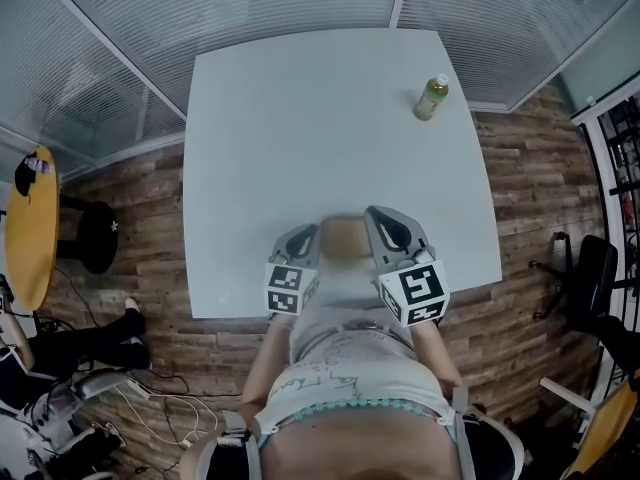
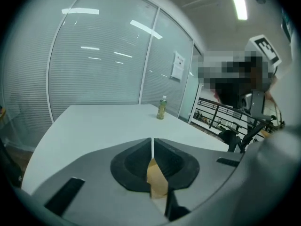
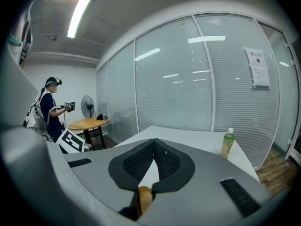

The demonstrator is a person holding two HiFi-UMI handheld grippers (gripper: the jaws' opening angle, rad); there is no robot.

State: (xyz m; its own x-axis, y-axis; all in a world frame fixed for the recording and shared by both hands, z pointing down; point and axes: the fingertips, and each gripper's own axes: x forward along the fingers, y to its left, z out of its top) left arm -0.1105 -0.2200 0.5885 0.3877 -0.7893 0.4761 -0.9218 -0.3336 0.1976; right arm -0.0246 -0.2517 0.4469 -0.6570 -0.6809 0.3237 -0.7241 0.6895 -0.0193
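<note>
tan sheet (image 1: 345, 238) spans between both grippers, just over near edge of tabletop (image 1: 300, 118), close to person's body. left gripper (image 1: 303, 236): jaws pressed nearly together, pinching sheet edge deep in the throat. right gripper (image 1: 390, 230): jaw tips meeting, tan edge wedged at jaw root, so likely clamped there too. a grip on each side probably keeps the thin piece from drooping. green bottle (image 1: 431, 97) upright at far right corner, well apart, out of grippers' way.

Round wood table (image 1: 30, 228), fan (image 3: 87, 106) nr it, office chair (image 1: 590, 278), glass walls (image 1: 250, 8), wood floor (image 1: 540, 188).
</note>
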